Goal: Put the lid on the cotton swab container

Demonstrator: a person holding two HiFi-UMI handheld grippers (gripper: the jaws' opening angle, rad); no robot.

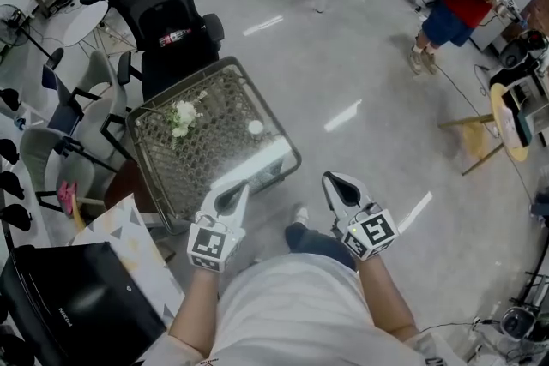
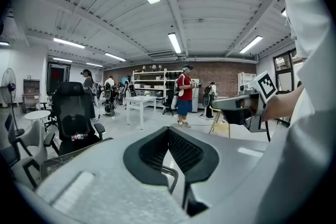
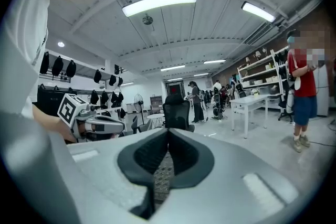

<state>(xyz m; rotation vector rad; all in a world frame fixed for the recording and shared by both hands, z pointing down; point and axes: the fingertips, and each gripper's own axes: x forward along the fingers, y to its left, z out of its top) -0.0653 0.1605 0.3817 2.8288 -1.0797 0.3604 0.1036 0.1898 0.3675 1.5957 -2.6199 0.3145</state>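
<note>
head view shows the task not yet begun. both tongs are held close to the person's body, well apart from the counter (image 1: 210, 154), which lies toward 11 o'clock of them. the left tongs (image 1: 244, 187) have their tips pressed together with nothing between them, as the left gripper view also shows; the right tongs (image 1: 329, 178) are likewise closed and empty. on the counter a small white round thing (image 1: 256, 127) sits toward its 3 o'clock side and a white clump (image 1: 183, 117) toward 9 o'clock. either may be the cotton swab container or its lid, but both are too small to tell. by my reading everything is left: finding the lid, gripping it, and seating it on the container.
</note>
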